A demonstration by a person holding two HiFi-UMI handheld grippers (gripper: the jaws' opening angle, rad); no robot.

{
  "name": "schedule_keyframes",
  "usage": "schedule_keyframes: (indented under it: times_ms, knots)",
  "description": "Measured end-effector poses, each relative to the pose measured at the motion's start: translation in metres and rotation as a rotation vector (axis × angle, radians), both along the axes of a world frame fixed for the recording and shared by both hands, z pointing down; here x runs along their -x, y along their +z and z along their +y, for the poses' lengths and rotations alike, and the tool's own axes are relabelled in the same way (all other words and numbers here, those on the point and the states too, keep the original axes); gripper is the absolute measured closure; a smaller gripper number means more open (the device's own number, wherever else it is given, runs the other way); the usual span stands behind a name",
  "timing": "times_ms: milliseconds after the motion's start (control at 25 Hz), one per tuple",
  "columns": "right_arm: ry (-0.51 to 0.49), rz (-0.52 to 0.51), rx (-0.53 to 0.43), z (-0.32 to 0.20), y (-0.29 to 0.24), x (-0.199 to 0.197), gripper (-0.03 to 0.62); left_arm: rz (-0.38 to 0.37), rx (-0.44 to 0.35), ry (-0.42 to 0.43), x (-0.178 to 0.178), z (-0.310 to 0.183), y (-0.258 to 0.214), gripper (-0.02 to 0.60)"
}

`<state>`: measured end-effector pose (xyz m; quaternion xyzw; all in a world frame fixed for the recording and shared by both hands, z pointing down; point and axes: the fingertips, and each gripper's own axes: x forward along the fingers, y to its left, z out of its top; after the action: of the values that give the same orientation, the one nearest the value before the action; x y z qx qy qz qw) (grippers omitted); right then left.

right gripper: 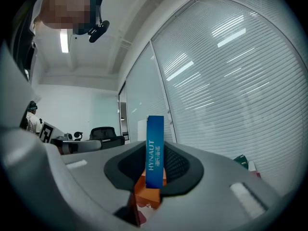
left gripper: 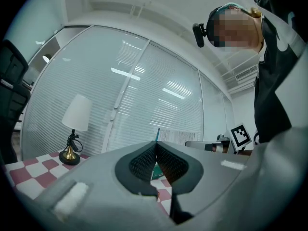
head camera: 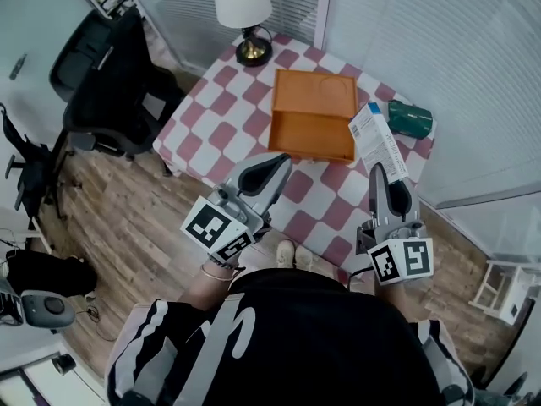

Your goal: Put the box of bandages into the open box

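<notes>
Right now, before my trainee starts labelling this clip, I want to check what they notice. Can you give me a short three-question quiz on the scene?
1. True or false: the left gripper has its jaws together with nothing between them.
2. What is the right gripper shut on? A) the lamp B) the box of bandages C) a chair
3. Is the box of bandages inside the orange open box yet?

Key: 1 true. 2 B. 3 No. The right gripper holds it to the right of the orange open box, as the head view shows.
</notes>
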<state>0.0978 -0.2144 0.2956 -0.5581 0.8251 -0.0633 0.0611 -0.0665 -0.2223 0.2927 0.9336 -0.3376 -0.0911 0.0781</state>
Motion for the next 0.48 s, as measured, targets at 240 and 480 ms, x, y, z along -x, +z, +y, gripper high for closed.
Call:
schedule_keyframes:
  times_ms: [240,480]
  knots:
    - [-0.024,0.031,-0.015,0.0026,0.0058,-0.0036,0.523,0.000,-0.030,-0.011,-0.0050,-0.0002,-0.0044,0.583]
    - [-0.025,0.083,-0.031,-0.0071,0.0093,-0.0054,0.524,0.001,-0.030,-0.033,0.0007,-0.0007,-0.0013,0.583]
